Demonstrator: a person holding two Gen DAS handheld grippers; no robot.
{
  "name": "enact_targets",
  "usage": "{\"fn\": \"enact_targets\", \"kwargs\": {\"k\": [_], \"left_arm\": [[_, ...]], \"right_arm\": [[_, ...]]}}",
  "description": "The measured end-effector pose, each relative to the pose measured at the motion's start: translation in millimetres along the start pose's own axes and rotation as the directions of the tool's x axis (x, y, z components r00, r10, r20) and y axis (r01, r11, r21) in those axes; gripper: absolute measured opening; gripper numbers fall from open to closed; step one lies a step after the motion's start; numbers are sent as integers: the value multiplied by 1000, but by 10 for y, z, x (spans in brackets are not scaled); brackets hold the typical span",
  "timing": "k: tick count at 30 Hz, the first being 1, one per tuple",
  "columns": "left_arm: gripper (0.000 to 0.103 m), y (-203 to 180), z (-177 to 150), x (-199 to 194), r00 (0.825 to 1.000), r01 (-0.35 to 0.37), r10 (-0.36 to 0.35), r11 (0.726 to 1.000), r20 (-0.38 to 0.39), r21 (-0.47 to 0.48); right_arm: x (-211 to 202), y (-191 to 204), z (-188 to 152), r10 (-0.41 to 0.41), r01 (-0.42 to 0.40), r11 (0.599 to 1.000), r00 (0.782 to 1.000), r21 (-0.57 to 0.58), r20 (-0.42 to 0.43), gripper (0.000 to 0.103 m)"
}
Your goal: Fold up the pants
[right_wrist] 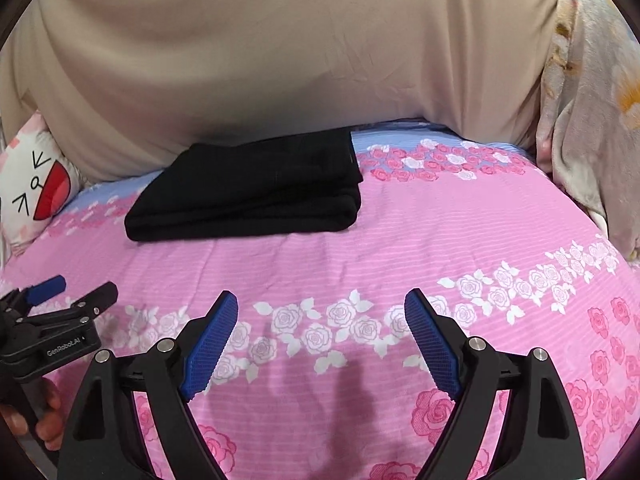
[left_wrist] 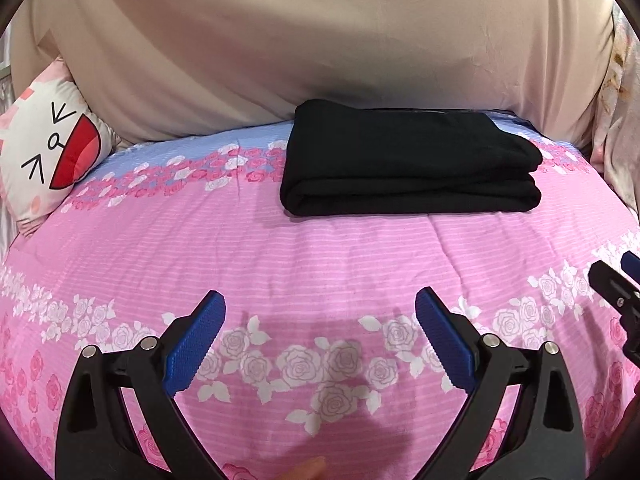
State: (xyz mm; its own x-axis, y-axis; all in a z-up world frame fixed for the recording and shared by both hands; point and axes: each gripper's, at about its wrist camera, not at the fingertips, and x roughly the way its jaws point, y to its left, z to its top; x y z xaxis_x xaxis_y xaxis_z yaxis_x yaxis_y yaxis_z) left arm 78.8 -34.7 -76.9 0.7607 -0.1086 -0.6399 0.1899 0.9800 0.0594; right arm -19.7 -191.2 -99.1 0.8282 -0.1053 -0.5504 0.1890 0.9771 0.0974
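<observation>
Black pants point(left_wrist: 412, 160) lie folded in a flat stacked rectangle on the pink rose bedsheet point(left_wrist: 320, 248), well ahead of both tongs, touching neither. From the left gripper point(left_wrist: 320, 320) they sit ahead & a bit to the right; from the right gripper point(right_wrist: 320, 320) ahead & to the left. Far edge of the pants is right at the beige cloth point(left_wrist: 320, 40) that rises behind the bed.

Left gripper: jaws spread wide, nothing btwn the blue pads point(left_wrist: 198, 344), only bare sheet under them. Right gripper: jaws also wide, last bit of opening going on, nothing btwn them either. The two tongs hang side by side over the near part of the sheet; each shows at the edge of the other's view.

Cartoon-face cushion point(left_wrist: 48, 148) far left of the pants, w/ a pale floral blanket point(right_wrist: 592, 120) far right. Nothing lies btwn tongs & pants. A hand point(right_wrist: 44, 420) grips the left tool's handle.

No containers in view.
</observation>
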Motion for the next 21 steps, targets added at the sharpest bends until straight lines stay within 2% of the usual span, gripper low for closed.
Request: {"fn": "enact_targets", "kwargs": {"k": [21], "left_arm": [[94,21,3,38,1000,3,-4,1000,-25,-30]], "right_arm": [[47,138,-6,-14,13,1000,1000,-24,-17,85]]}}
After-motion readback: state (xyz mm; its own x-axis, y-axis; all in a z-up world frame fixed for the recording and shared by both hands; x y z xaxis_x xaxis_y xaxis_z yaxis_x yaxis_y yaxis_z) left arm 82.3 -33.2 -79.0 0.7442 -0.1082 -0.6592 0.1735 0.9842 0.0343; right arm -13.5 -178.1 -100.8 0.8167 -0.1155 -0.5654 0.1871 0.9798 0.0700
